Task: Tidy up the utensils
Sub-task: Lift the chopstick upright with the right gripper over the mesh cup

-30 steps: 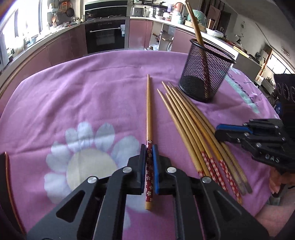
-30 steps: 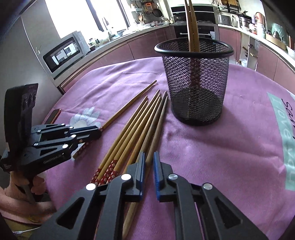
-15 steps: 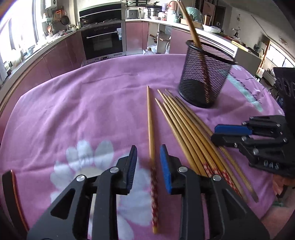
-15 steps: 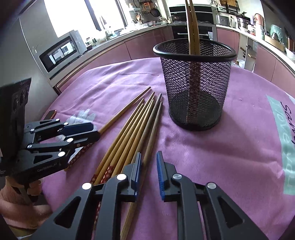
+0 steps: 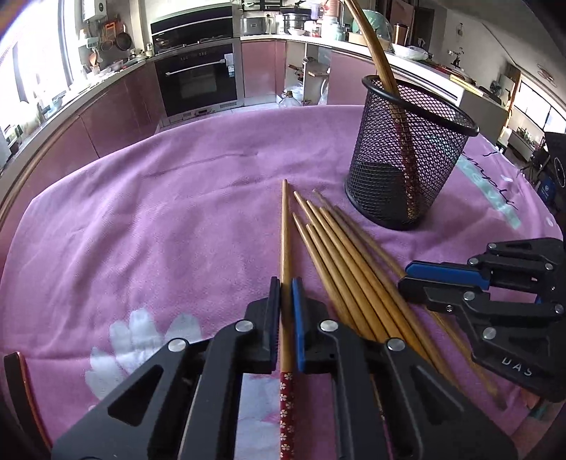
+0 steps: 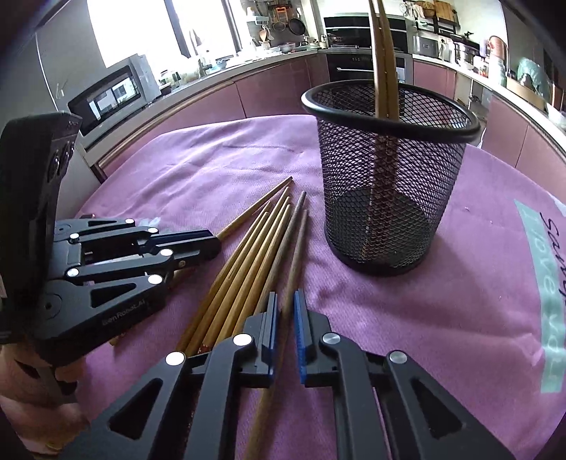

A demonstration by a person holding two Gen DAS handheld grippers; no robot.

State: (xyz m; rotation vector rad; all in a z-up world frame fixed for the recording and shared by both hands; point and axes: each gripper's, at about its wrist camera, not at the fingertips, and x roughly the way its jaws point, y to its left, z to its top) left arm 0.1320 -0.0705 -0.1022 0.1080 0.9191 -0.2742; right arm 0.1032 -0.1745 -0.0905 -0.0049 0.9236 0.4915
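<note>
Bright window daylight, blown-out glare; fisheye-warped, vignetted edges.

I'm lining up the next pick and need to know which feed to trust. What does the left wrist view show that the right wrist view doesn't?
Left wrist only: the left hand-held gripper shut on the lone chopstick, with its red flowered end in view.

Right wrist only: the right hand-held gripper, slightly open, straddling the outermost chopstick of the row, and the microwave.

Both: the mesh holder with chopsticks standing in it, and the chopstick row on the purple cloth.

A built-in oven and microwave line the kitchen counter.
</note>
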